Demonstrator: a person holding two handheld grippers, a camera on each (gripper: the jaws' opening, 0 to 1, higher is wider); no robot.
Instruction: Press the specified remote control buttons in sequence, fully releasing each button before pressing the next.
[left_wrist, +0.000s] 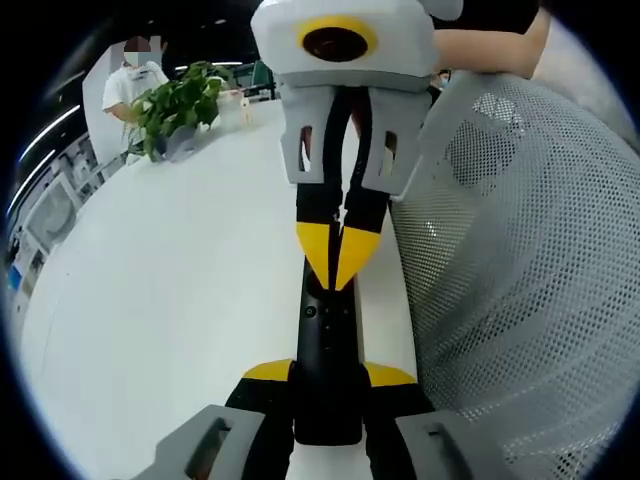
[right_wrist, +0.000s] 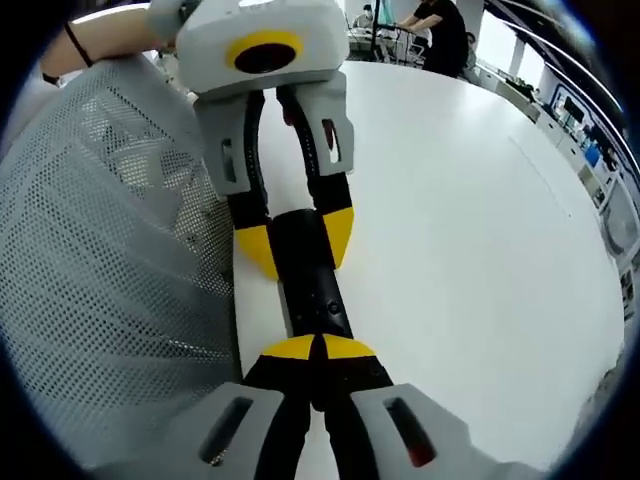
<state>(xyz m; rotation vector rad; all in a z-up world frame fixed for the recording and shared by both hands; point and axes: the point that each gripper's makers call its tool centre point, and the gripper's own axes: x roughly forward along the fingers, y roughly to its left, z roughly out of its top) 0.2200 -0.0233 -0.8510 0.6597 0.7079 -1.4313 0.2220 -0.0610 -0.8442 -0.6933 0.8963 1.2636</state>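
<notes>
A slim black remote control (left_wrist: 326, 335) lies lengthwise above the white table (left_wrist: 180, 300), near its edge. My left gripper (left_wrist: 328, 376) is shut on the remote's near end, a yellow-tipped jaw on each side. In the left gripper view my right gripper (left_wrist: 340, 258) reaches in from the top, its yellow tips shut together and touching the remote's upper face near the far end. In the right gripper view the right gripper (right_wrist: 318, 348) rests its shut tips on the remote (right_wrist: 315, 295), while the left gripper (right_wrist: 297, 238) clamps the other end. The button under the tips is hidden.
A white mesh chair back (left_wrist: 520, 260) stands right beside the table edge and the remote, also seen as the mesh chair (right_wrist: 110, 250). A potted plant (left_wrist: 178, 105) and a person in white (left_wrist: 130, 85) are at the table's far end. Another person (right_wrist: 440, 35) stands beyond the table.
</notes>
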